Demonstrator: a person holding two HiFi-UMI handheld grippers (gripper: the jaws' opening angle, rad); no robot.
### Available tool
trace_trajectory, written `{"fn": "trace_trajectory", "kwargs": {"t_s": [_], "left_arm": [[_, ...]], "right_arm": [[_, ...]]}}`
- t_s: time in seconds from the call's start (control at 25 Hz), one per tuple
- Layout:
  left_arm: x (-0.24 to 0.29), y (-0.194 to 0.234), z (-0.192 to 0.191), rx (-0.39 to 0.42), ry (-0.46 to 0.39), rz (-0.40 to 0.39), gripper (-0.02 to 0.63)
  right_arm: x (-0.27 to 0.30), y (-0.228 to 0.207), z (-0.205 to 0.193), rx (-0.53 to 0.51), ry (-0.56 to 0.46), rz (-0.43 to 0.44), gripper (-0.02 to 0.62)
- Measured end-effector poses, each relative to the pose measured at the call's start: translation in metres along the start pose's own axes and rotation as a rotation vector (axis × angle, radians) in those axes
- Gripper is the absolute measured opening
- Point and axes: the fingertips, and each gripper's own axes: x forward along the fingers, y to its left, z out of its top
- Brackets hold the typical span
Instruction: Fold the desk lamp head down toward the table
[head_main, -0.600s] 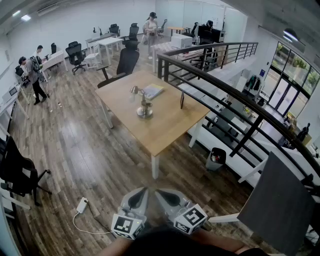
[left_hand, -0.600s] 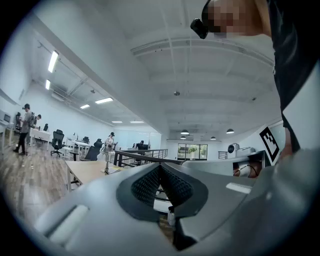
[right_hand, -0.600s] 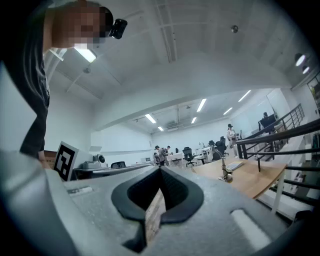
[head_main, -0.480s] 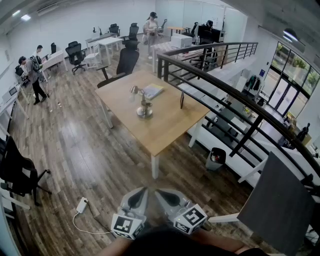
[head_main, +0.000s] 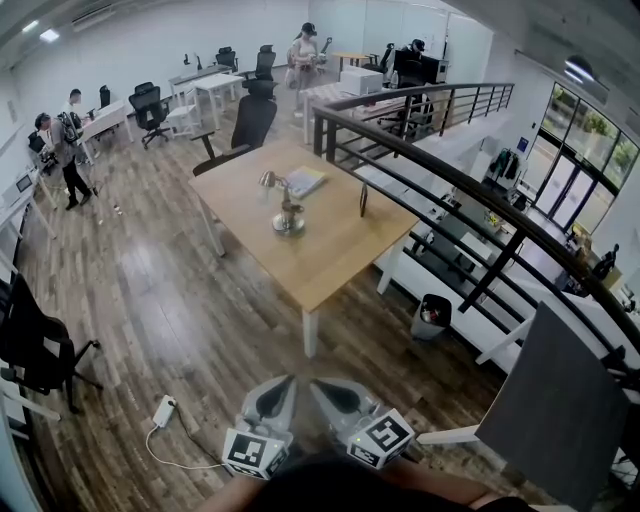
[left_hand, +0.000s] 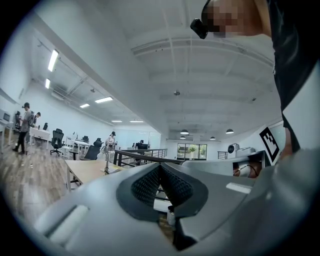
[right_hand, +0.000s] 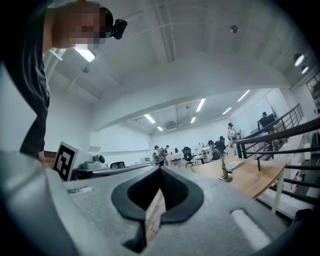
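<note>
Two grey two-jaw tongs side by side, left gripper and right gripper, each with its jaws pressed together on nothing.
Well beyond them (across dark wood-plank floor) stands a light wooden rectangular table. The small metallic desk lamp sits near its middle on a round base, head raised, with a pale book just behind it.

left gripper closed, right gripper closed, level
</note>
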Motion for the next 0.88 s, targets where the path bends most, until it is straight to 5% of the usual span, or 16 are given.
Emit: {"fn": "trace_trajectory", "kwargs": {"t_s": [0.4,0.88], "left_arm": [[0.001,0.031,-0.009,-0.033,0.014,0.014,0.002],[0.022,0.141,0.009,-0.016,-0.008,-0.002,0.002]], "right_arm": [[0.028,-0.004,-0.009,0.046,0.021,0.0,0.002],[0.141,-0.019,-0.01,0.044,0.031,-0.018,0.002]]}}
